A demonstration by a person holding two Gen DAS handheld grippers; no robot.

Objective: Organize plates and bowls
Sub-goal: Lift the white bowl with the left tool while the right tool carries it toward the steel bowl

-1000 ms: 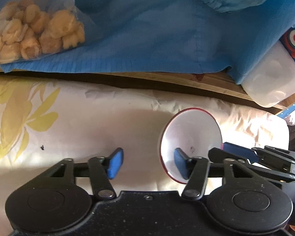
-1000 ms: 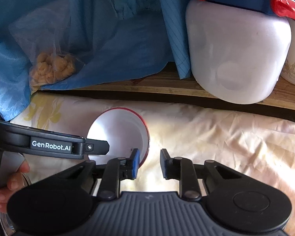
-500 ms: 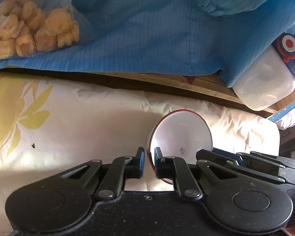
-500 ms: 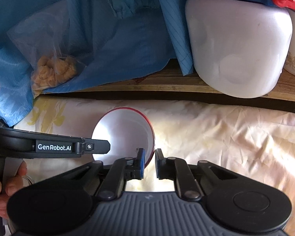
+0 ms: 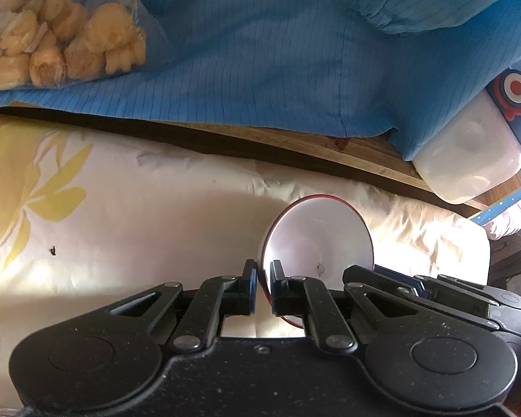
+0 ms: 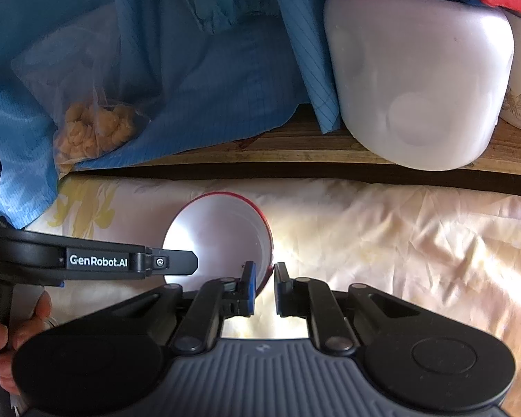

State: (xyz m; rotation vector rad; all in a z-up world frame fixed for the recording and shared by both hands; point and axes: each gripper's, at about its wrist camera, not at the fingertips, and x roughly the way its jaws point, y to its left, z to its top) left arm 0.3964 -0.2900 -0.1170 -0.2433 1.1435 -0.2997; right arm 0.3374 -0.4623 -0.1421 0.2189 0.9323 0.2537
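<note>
1. Clearly, the bowl (image 5: 317,239), white with a thin red rim, sits on the cream bedsheet (image 5: 149,215) just in front of a wooden ledge (image 5: 295,142), and both tools have it by opposite sides of the rim.
2. Left gripper (image 5: 262,286) is clamped on the rim's near-left edge, 1 pad inside the wall and 1 outside; right gripper (image 6: 264,286) pinches the near-right edge the same way.
3. Handling, as a judgement: the bowl looks rigid, light and glossy, so probably slippery and breakable; the rim is the only thin part to pinch, and 2 opposed grips should stop it tipping.
4. Left wrist view alone shows the yellow flower print and open sheet to the bowl's left.
5. Right wrist view alone shows a hand (image 6: 3,344) on the left tool's handle and a pale jar beside the white plastic tub (image 6: 416,80).
6. Both show the snack bag (image 5: 59,38) on blue cloth (image 5: 278,52).
</note>
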